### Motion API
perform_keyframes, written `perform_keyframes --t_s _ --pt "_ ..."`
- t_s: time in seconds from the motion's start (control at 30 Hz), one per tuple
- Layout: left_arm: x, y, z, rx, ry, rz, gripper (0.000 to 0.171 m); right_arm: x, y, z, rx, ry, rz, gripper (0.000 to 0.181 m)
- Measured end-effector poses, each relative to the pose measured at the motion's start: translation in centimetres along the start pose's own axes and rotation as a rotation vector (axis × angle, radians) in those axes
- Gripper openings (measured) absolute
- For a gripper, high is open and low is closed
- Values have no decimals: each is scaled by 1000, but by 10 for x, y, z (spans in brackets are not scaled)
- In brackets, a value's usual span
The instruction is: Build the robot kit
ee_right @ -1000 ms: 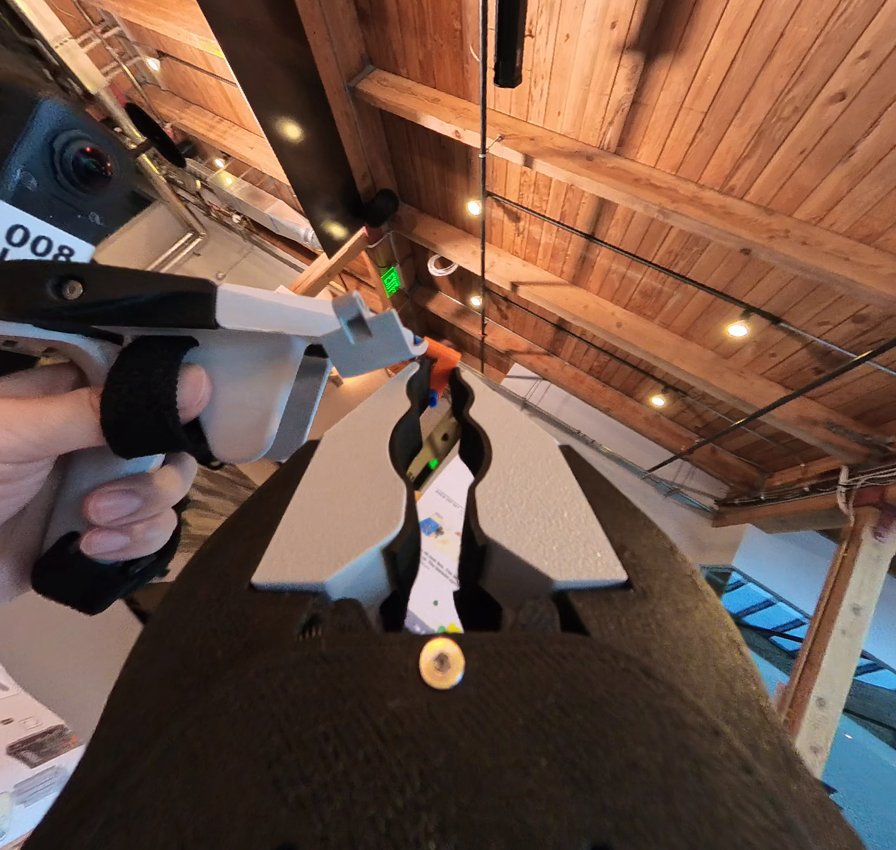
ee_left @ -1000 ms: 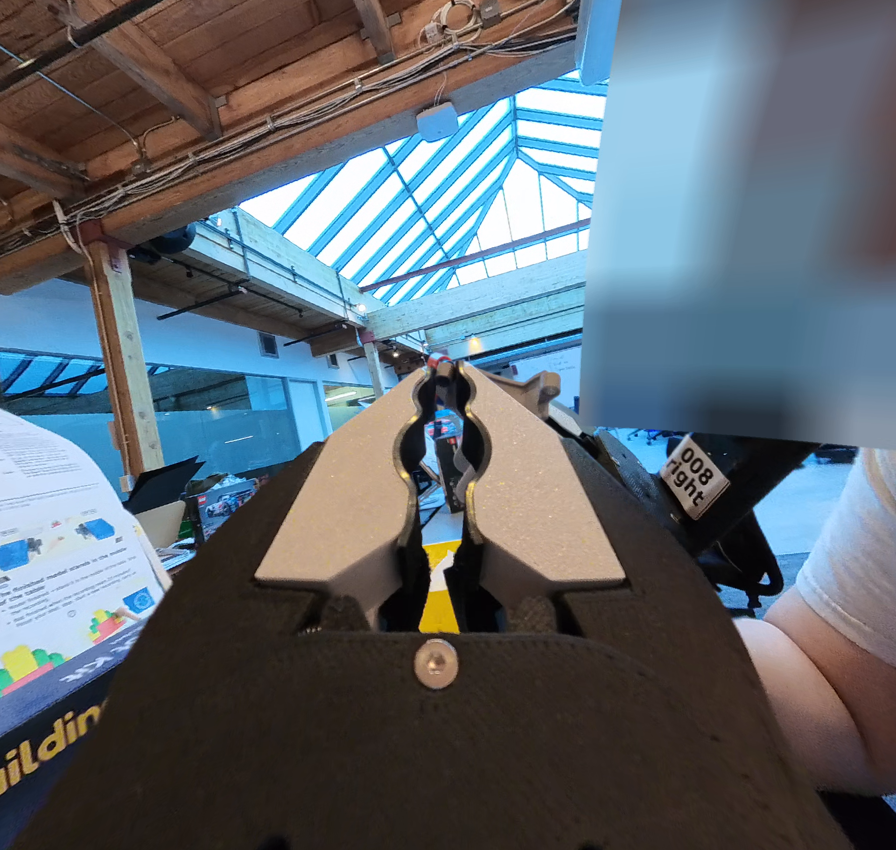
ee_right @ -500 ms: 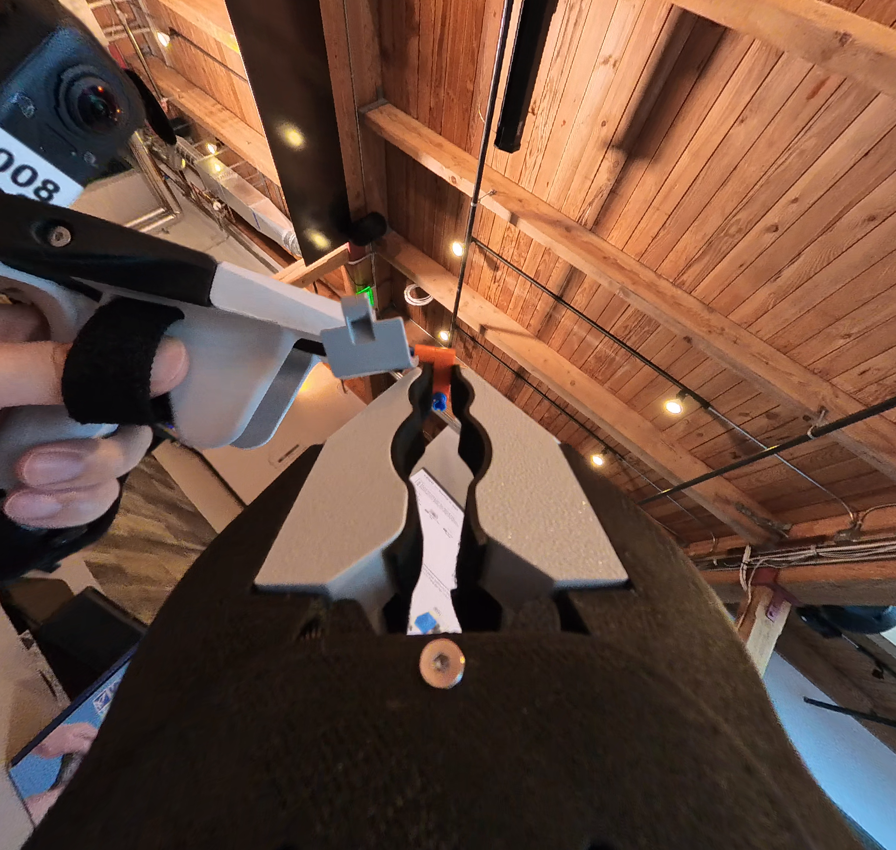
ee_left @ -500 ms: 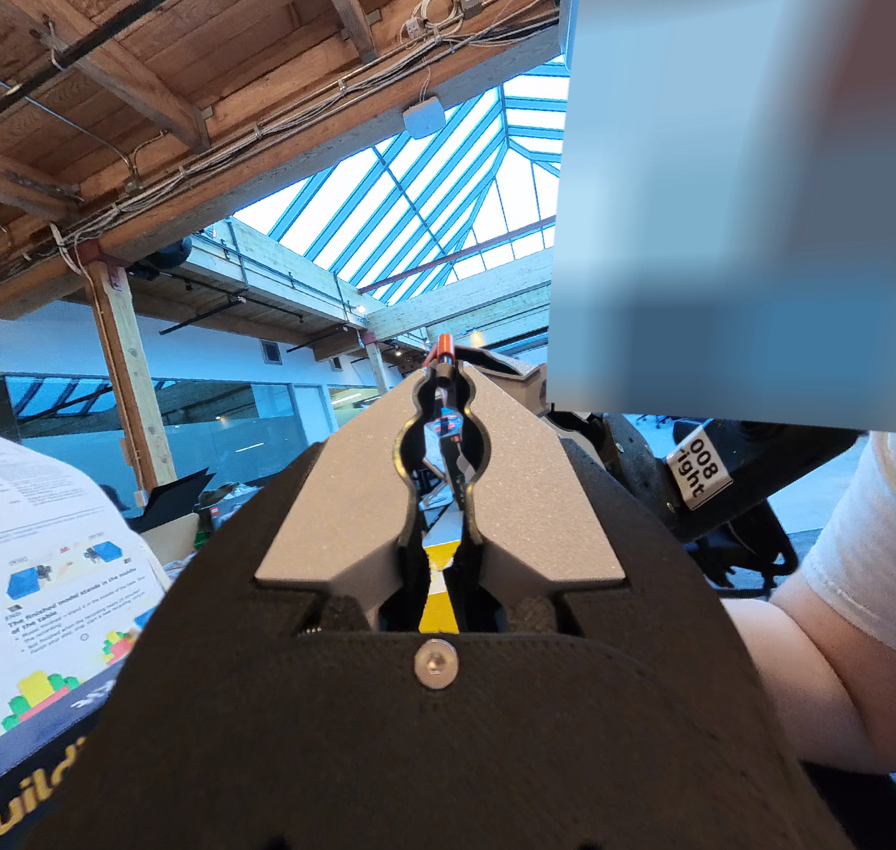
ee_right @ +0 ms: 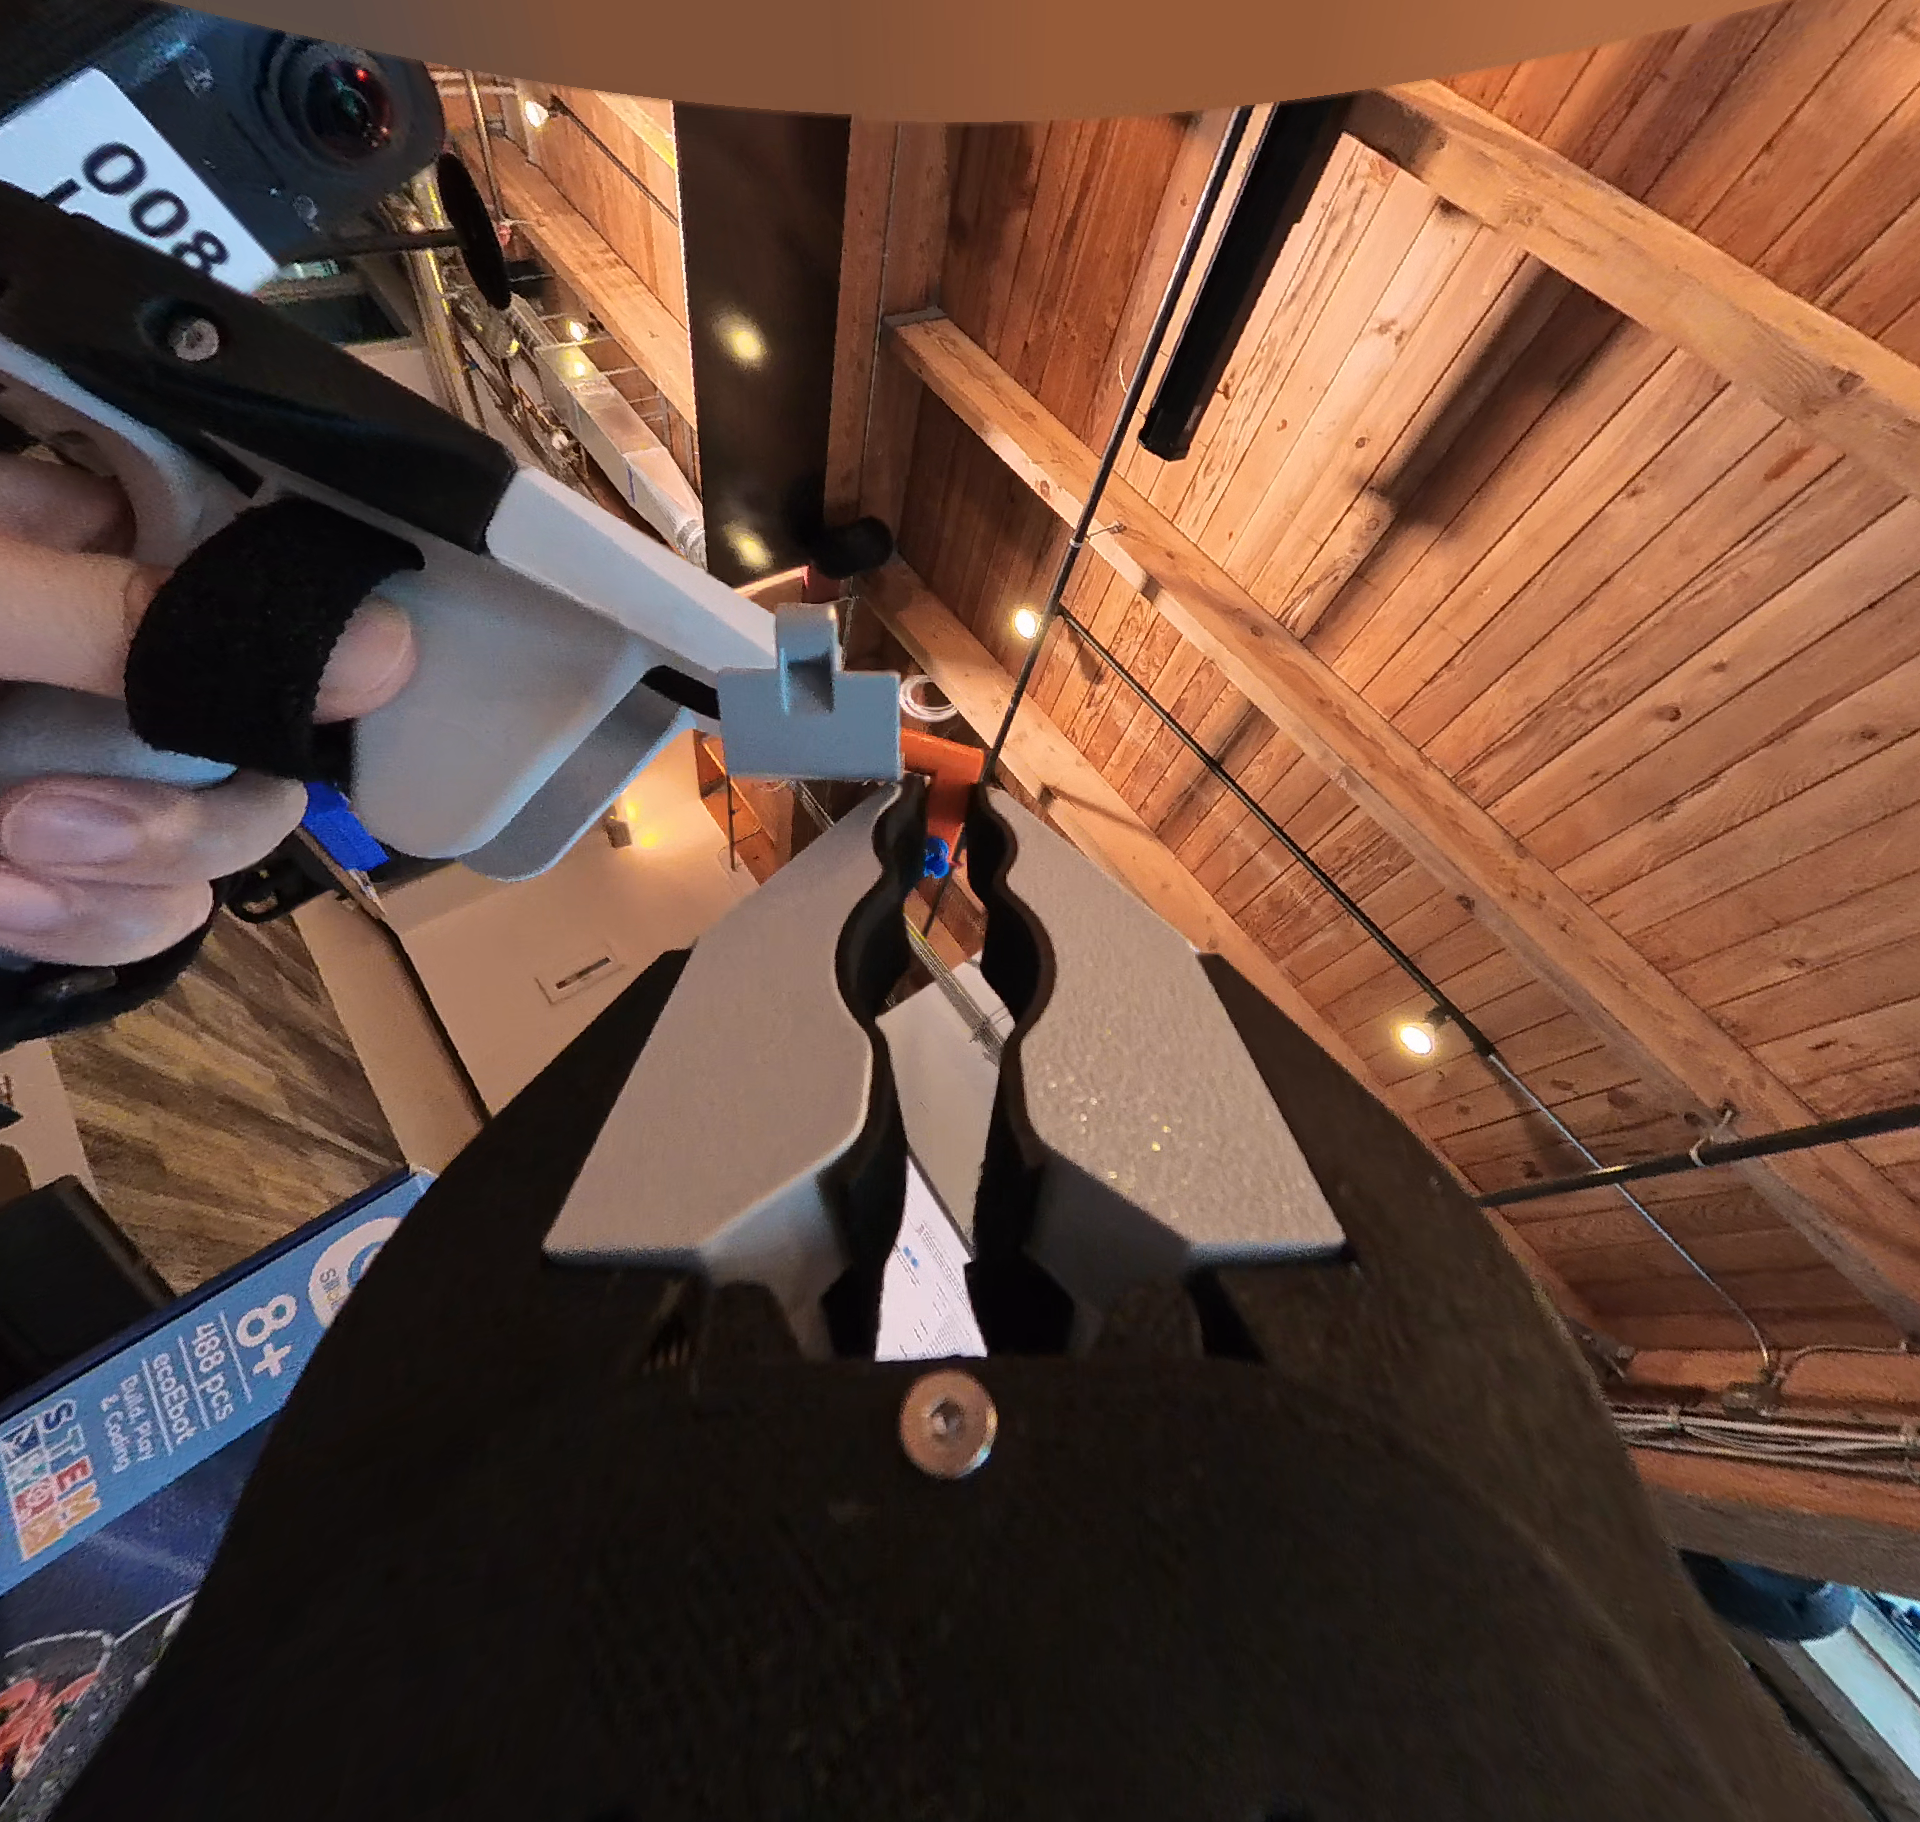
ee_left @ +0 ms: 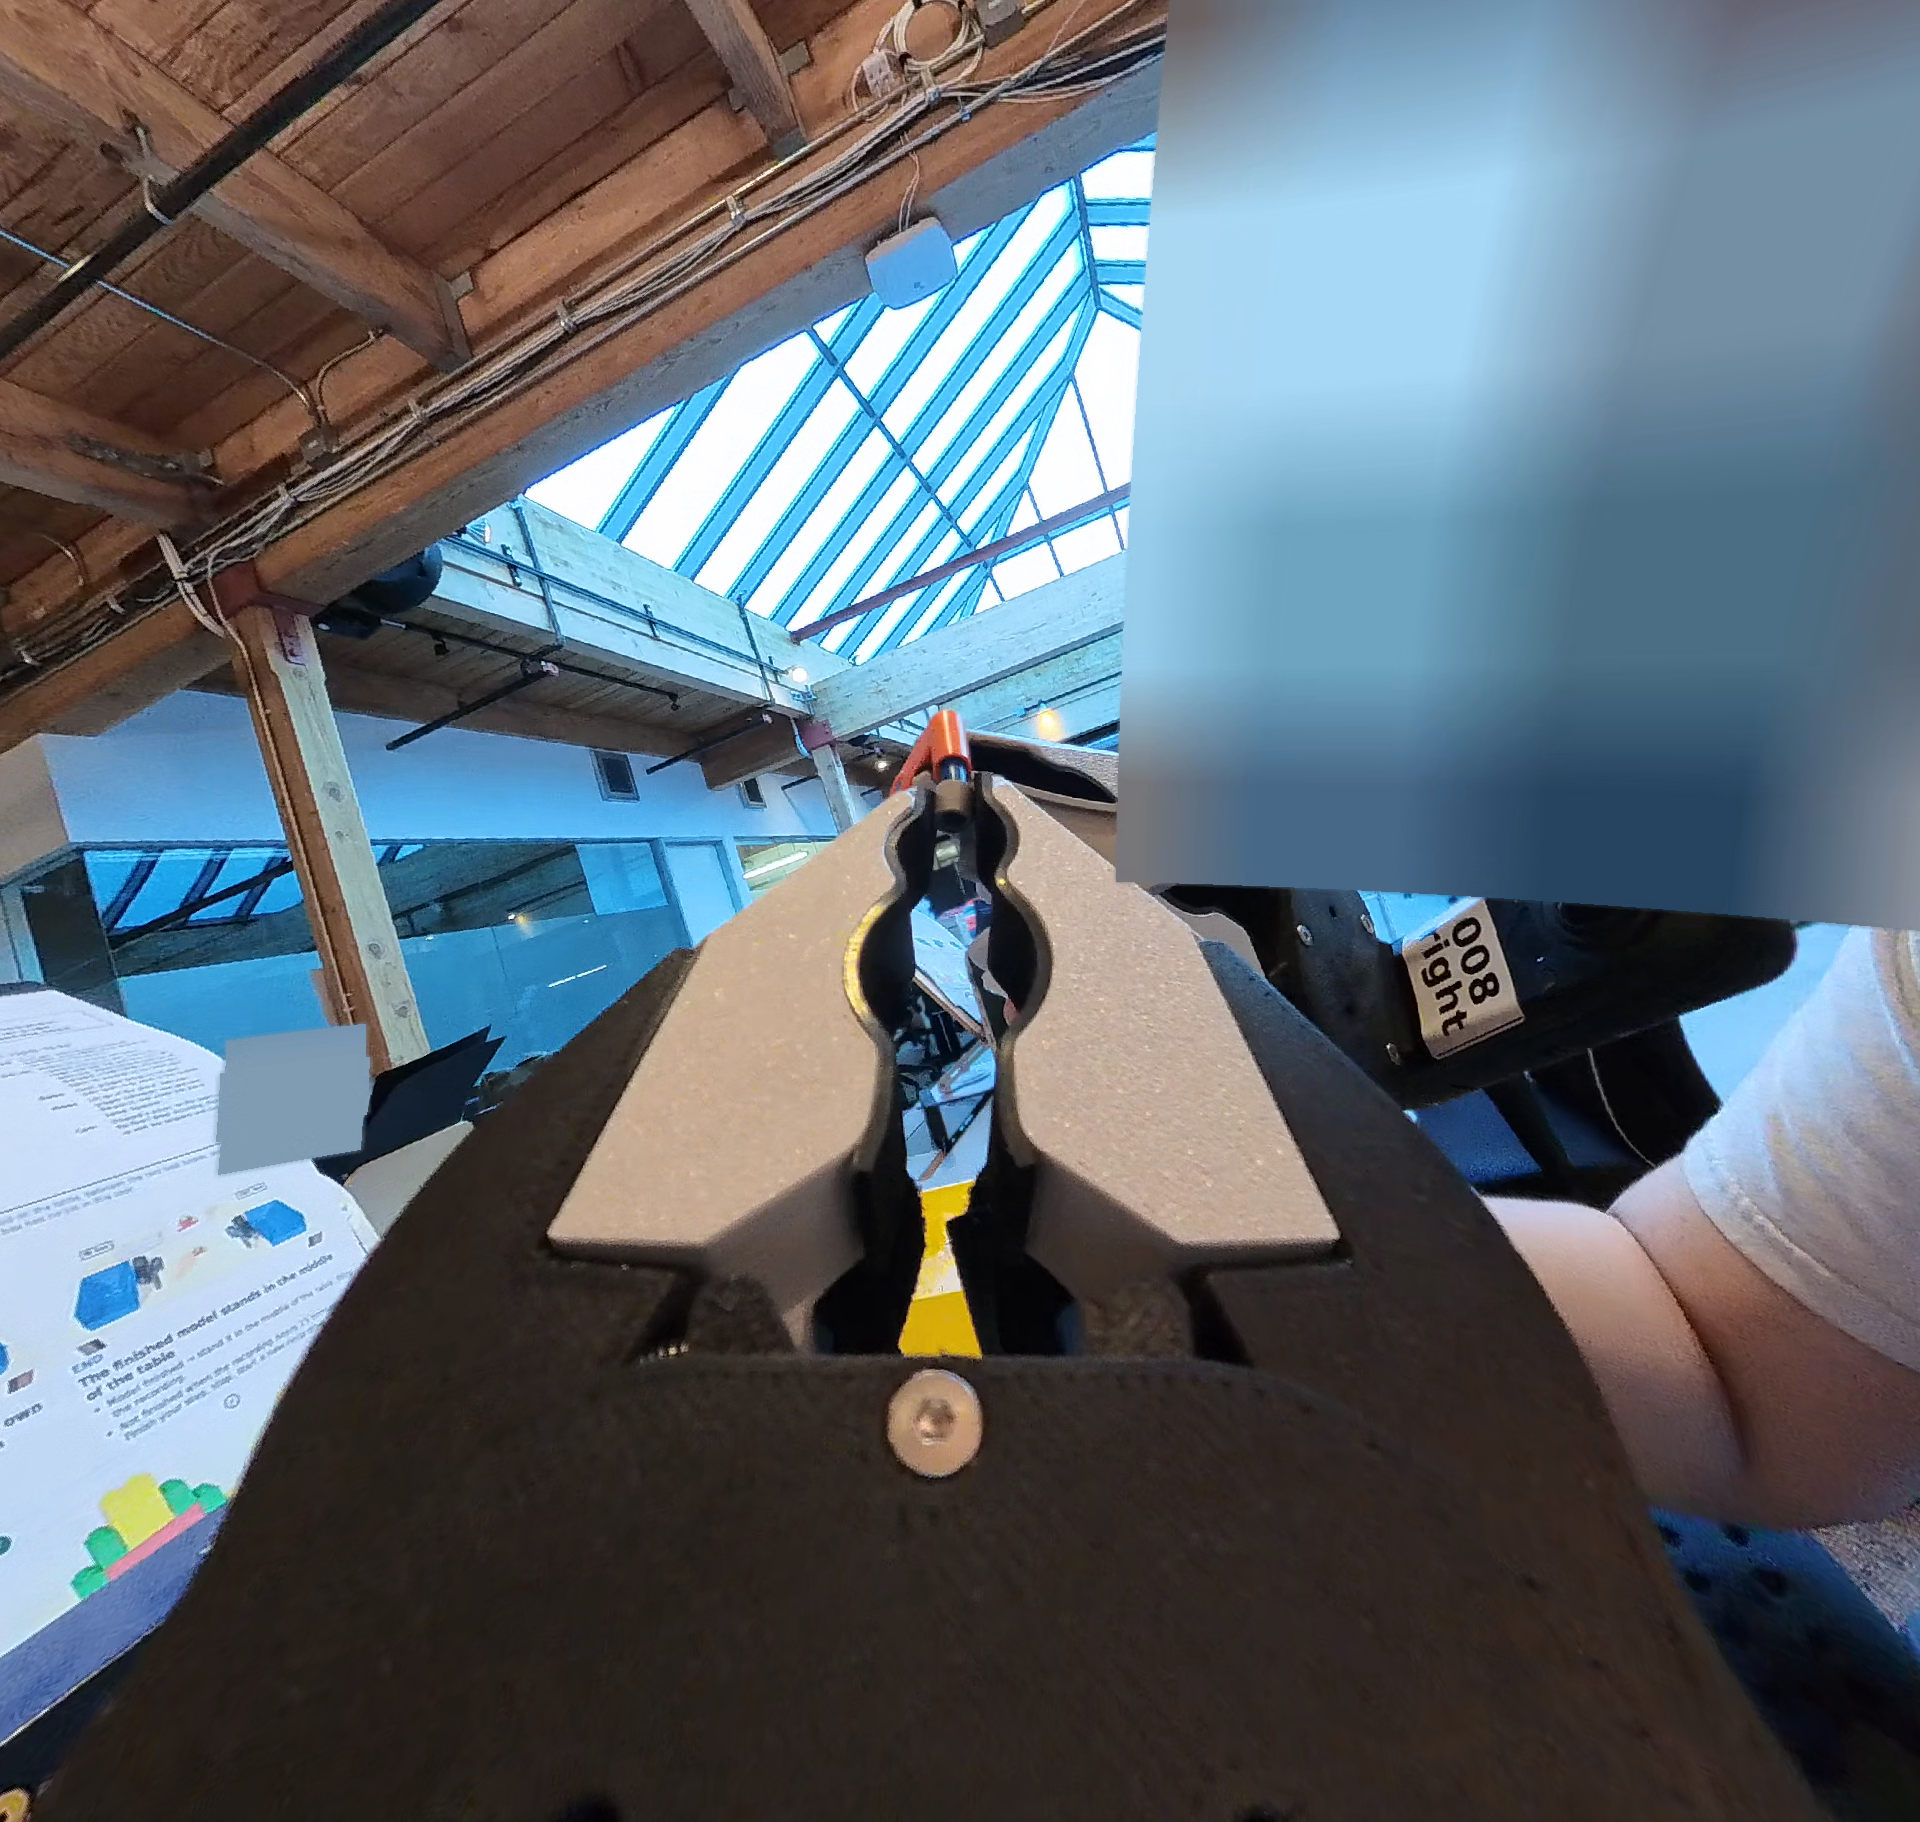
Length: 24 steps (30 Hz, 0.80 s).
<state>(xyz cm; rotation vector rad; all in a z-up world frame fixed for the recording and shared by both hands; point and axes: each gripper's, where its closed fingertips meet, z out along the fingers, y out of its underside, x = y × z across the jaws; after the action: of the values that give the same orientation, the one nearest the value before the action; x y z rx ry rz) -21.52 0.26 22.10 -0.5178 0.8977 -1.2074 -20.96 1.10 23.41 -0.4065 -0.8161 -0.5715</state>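
I have both pairs of tongs raised toward the wooden ceiling [ee_right: 1455,525], meeting tip to tip around one small orange piece [ee_left: 943,738].

My left tongs [ee_left: 948,816] are nearly together and pinch a small dark stub at their very tips; the orange piece sits just above that stub, touching it. Beyond the orange piece, the grey body of the right tongs crosses close behind it.

From the right wrist, my right tongs [ee_right: 940,806] are nearly together too, clamped on the orange piece [ee_right: 948,780], with a small blue pin [ee_right: 933,858] just below it in the gap. The grey tip of the left tongs [ee_right: 810,723] touches the orange piece from the left, and a hand [ee_right: 125,733] grips the handle behind it.

Below the orange piece and off to the left stand a printed instruction sheet [ee_left: 135,1284] and a blue kit box [ee_right: 156,1398].
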Motion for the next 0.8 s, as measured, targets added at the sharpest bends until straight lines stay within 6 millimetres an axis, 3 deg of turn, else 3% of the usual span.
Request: perform_keyframes --t_s 0.8 --pt "1 4 5 -66 14 -65 4 4 -2 -3 70 -49 -228 6"
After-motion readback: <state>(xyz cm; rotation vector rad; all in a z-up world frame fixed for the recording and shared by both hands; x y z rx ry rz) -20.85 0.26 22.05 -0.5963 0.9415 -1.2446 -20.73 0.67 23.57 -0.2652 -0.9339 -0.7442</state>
